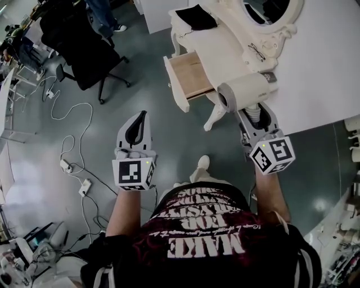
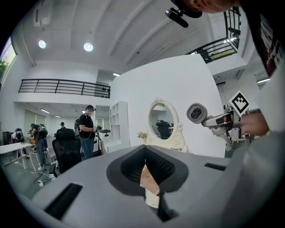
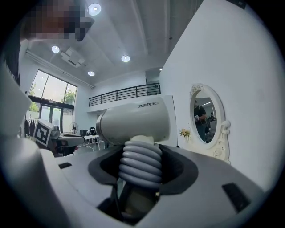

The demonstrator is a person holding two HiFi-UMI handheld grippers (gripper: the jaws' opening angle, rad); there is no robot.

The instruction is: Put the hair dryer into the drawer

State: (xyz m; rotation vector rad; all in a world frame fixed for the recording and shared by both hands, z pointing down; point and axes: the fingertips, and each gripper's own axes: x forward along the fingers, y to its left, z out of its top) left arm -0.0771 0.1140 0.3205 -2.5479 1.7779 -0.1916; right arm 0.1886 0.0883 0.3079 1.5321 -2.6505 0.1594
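Observation:
The white hair dryer (image 1: 244,91) is held by its ribbed grey handle in my right gripper (image 1: 256,112), which is shut on it. It hangs just right of the open drawer (image 1: 191,73), whose bare wooden bottom shows under the white dressing table (image 1: 211,42). In the right gripper view the dryer's barrel (image 3: 133,122) lies across the jaws, and the ribbed handle fills my right gripper (image 3: 140,164). My left gripper (image 1: 142,115) is over the floor, short of the drawer front, shut and empty. The left gripper view shows my left gripper (image 2: 144,149) pointing level at the table, with the hair dryer (image 2: 196,112) to its right.
An oval mirror (image 1: 270,11), glasses (image 1: 256,52) and a black cloth (image 1: 196,17) are on the dressing table. A black office chair (image 1: 90,56) stands at the left. Cables and a power strip (image 1: 84,185) lie on the floor. A person (image 2: 87,129) stands beyond.

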